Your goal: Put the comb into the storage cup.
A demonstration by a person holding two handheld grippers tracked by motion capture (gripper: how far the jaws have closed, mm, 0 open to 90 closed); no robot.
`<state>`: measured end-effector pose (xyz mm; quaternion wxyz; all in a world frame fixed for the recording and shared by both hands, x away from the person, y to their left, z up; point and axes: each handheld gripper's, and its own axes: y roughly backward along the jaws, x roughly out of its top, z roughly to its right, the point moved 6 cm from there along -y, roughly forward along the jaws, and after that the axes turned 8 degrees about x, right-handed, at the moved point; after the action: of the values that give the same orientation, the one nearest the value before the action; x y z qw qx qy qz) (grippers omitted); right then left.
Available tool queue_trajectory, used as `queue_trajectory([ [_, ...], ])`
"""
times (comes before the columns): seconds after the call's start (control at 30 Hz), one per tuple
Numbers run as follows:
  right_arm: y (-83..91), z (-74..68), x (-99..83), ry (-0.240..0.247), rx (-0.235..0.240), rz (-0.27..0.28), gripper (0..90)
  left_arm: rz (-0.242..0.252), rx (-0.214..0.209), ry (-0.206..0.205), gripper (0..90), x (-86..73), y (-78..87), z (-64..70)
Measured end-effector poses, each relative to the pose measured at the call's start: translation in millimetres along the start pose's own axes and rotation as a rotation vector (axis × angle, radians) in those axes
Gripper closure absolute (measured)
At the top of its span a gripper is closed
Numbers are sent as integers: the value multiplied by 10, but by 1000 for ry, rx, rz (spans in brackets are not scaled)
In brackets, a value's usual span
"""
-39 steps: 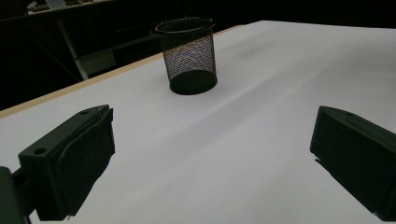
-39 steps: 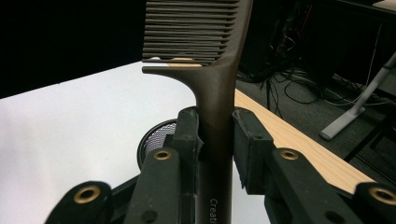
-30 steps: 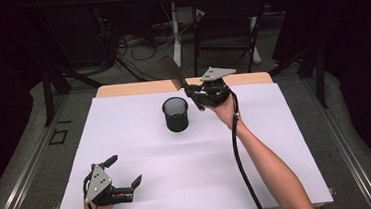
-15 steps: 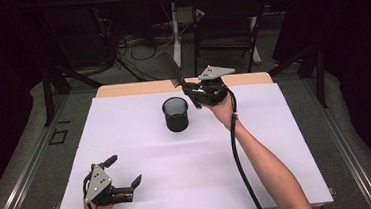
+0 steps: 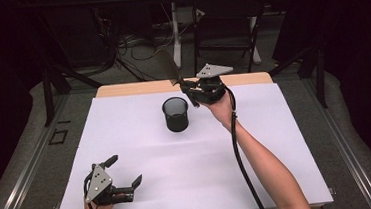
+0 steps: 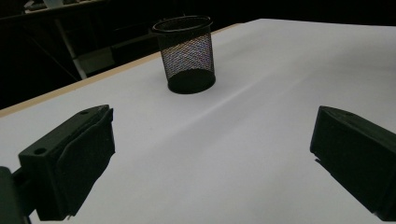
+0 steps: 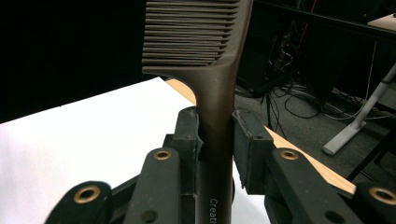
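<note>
White sheet covers the bench (image 5: pixel 277 142), dark room w/ cables behind. Nearest me, left tongs (image 5: pixel 121 172) rest low at the front-left corner, jaws spread wide, nothing btwn them. Mid-bench stands a black mesh cup (image 5: pixel 176 113), upright. Just beyond, right tongs (image 5: pixel 186 87) are raised beside its rim, clenched on a brown comb (image 7: pixel 210 70) by the handle, teeth pointing up & away.
</note>
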<state>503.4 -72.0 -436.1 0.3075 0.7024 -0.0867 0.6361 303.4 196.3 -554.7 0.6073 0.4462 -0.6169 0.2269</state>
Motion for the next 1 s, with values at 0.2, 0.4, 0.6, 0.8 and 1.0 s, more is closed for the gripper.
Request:
queue_trajectory([
  [0.2, -32, -11, 20, 5, 2, -3, 727, 3, 2, 4, 0, 1, 4, -1],
  [0.4, -71, -24, 43, 8, 4, -2, 726, 1, 0, 2, 0, 1, -2, 0],
  [0.6, -98, -37, 54, 11, 4, 2, 727, 3, 2, 6, 0, 1, 6, -4],
  [0.8, -121, -42, 64, 11, 7, 8, 727, 1, -2, 3, 0, 0, -2, 2],
  [1.0, -149, -54, 65, 10, 12, 10, 727, 3, -1, 6, 0, 0, 0, -3],
])
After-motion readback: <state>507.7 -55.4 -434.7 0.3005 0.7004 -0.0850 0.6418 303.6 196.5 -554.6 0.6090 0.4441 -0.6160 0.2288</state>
